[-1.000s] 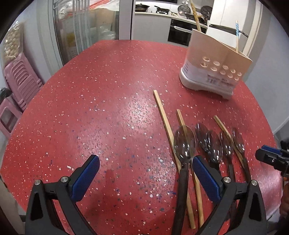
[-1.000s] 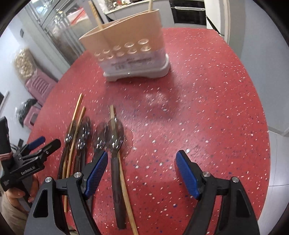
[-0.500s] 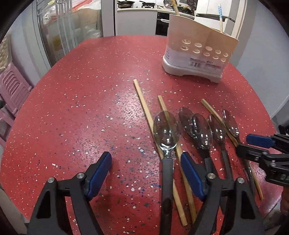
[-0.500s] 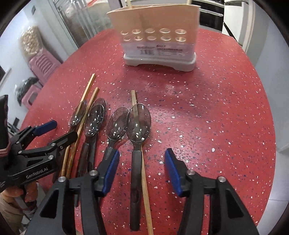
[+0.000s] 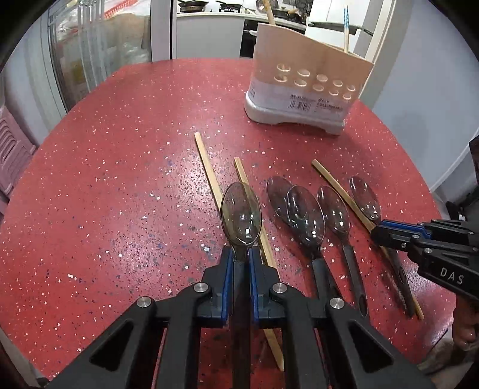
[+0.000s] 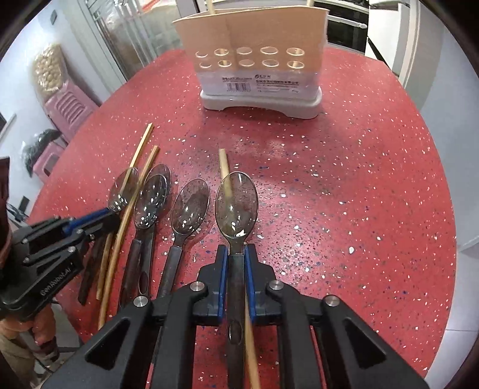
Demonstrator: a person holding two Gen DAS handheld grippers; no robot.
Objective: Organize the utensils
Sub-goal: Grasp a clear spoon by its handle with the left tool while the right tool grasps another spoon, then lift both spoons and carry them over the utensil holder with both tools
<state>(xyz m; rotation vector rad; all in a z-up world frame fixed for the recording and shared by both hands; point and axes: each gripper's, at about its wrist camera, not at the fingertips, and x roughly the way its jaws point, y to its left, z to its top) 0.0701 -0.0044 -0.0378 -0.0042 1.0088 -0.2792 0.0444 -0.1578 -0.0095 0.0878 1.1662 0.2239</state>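
At lower centre, the left gripper (image 5: 239,257) is closing, clenched on the leftmost spoon (image 5: 241,214); the right gripper (image 6: 236,257) likewise closes, clenched on the rightmost spoon (image 6: 236,206).

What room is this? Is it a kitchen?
Probably a kitchen or dining corner: pans sit on a counter behind, an oven shows beyond, and spoons lie by a cutlery holder on the table.

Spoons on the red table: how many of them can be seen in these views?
5, in a row on the table: one spoon at the picture's left end, two overlapping, one beside them, one at the right end. The holder may hide more.
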